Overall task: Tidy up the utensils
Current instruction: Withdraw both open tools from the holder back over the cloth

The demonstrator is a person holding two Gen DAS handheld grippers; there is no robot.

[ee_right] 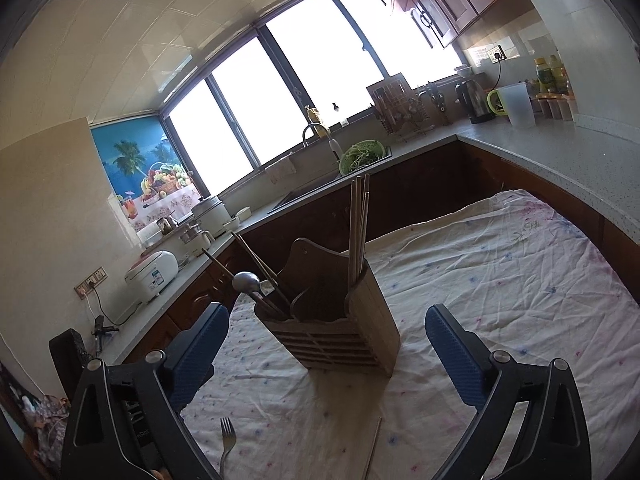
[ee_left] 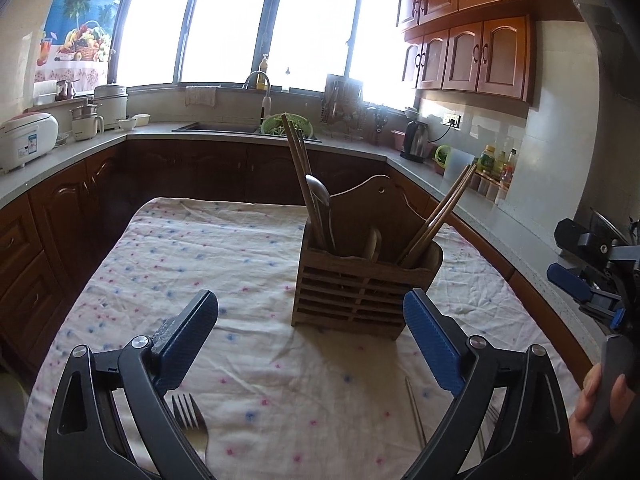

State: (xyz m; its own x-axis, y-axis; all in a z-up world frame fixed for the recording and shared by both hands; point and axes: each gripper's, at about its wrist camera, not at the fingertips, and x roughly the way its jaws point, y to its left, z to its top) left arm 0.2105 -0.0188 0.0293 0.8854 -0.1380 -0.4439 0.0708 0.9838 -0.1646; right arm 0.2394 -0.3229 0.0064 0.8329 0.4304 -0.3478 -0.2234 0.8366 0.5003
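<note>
A wooden utensil holder stands on the cloth-covered table; it also shows in the right wrist view. It holds wooden chopsticks and a metal spoon on the left, and more chopsticks on the right. A metal fork lies on the cloth near my left gripper, which is open and empty. A thin metal chopstick lies nearer the right finger. My right gripper is open and empty, facing the holder; the fork and chopstick lie below it.
Kitchen counters wrap around the table, with a sink and green colander, a rice cooker, a kettle and bottles. The right gripper's body and a hand show at the left wrist view's right edge.
</note>
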